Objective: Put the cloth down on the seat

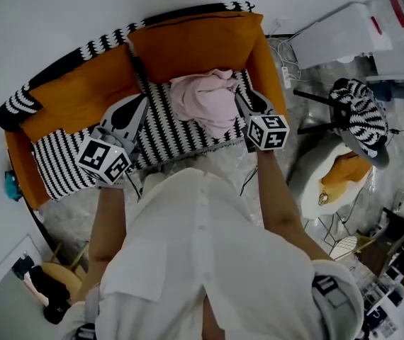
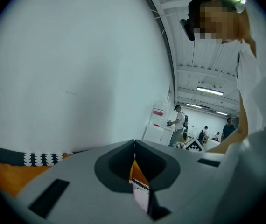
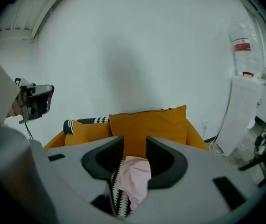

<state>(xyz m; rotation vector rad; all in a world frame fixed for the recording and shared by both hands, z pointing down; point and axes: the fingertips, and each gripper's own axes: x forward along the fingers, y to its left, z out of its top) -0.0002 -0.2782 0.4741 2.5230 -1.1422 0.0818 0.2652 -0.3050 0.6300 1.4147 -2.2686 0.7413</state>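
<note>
A crumpled pink cloth [image 1: 205, 101] lies on the black-and-white patterned seat [image 1: 166, 129] of an orange sofa, just in front of the right back cushion [image 1: 195, 44]. My right gripper [image 1: 243, 99] hovers at the cloth's right edge. In the right gripper view its jaws [image 3: 134, 146] stand apart, and the cloth [image 3: 135, 174] shows through the gap, lying on the seat beyond them. My left gripper [image 1: 143, 99] is over the seat to the left of the cloth. In the left gripper view its jaws [image 2: 134, 148] meet at the tips with nothing between them.
The sofa stands against a white wall, with a second orange cushion [image 1: 81, 94] at its left. To the right are a chair with a zebra-patterned cushion [image 1: 361, 119], a white cabinet [image 1: 344, 34] and cables on the floor. A wooden stool [image 1: 57, 282] stands at the lower left.
</note>
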